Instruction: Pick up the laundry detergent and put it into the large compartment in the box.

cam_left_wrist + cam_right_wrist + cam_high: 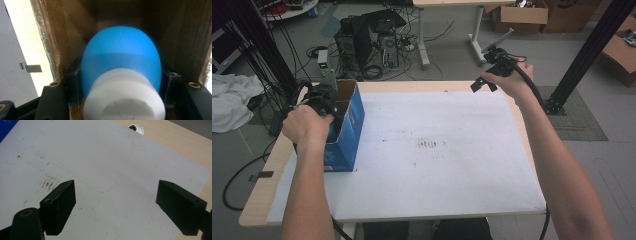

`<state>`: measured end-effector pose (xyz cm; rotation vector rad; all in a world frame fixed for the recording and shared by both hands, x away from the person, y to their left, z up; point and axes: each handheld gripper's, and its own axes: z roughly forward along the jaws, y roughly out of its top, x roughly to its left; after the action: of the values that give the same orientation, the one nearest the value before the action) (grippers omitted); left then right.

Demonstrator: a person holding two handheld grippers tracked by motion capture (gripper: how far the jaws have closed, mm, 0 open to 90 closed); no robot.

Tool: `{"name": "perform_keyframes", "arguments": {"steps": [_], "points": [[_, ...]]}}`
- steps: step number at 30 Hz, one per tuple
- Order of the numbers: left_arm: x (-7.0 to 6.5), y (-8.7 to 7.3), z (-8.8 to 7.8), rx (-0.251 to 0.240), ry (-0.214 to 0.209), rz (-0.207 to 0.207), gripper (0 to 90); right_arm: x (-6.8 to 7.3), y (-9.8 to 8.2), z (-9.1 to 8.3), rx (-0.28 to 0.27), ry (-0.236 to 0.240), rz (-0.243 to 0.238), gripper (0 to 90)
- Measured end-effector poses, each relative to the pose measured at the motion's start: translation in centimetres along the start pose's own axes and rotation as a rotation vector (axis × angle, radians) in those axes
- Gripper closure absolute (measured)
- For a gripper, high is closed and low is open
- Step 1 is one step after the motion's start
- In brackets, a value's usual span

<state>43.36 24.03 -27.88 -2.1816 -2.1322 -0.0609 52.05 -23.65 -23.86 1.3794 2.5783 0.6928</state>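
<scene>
The left gripper is clamped on a blue bottle, probably inside the box, so lift it straight up, while the right gripper hangs with its 2 jaws wide apart.

My left hand points my left gripper forward and down, its jaws clamped on a blue bottle. My right arm reaches far forward, right gripper raised, jaws spread wide.

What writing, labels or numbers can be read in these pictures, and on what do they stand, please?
None can be read.
Blue box: pale print on its side, too blurred to read.
Blue bottle and its white cap, held in the left tool: no text showing.
</scene>
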Motion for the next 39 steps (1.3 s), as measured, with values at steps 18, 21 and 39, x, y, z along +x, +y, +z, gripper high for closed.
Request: {"name": "perform_keyframes", "arguments": {"steps": [18,21,39], "points": [[0.04,-0.08,0.04,0.014,-0.001,0.003,37.7,0.12,0.0,-0.02,-0.001,0.002,-0.006,16.4],[0.05,-0.09,0.03,0.015,0.0,0.004,37.6,0.09,-0.02,-0.07,0.0,0.003,-0.005,16.4],[0.41,-0.49,-0.8,-0.004,-0.035,-0.027,34.0,0.27,-0.04,-0.18,-0.005,0.006,-0.007,16.4]]}}
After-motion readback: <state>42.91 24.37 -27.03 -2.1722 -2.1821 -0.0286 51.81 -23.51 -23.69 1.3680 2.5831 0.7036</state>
